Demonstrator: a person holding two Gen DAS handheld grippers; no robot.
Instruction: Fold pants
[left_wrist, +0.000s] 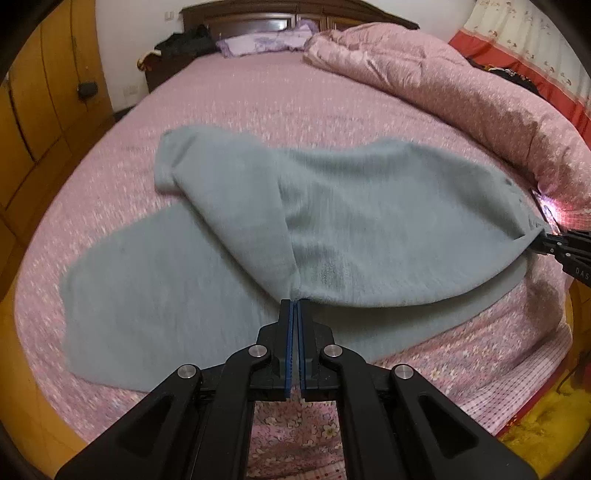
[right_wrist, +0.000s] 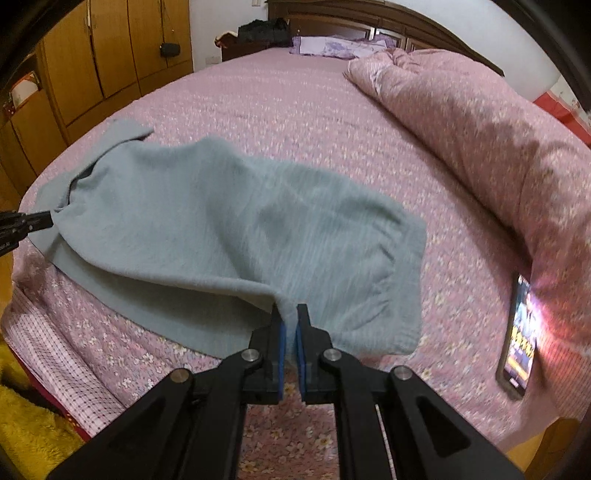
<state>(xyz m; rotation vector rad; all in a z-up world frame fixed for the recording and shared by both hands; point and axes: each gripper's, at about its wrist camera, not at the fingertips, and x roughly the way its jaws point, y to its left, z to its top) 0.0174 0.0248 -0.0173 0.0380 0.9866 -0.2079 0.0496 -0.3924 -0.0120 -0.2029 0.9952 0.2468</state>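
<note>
Pants hang doubled between left gripper and right gripper, both pinching cloth (edges should land square, level) on the bed.

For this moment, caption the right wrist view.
Right gripper pinches grey pants over the pink bedspread; phone lies nearby.

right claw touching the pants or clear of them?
Touching. The right wrist view shows the right claw shut on a pinched fold of the grey pants, fabric running down between its blue pads.
</note>
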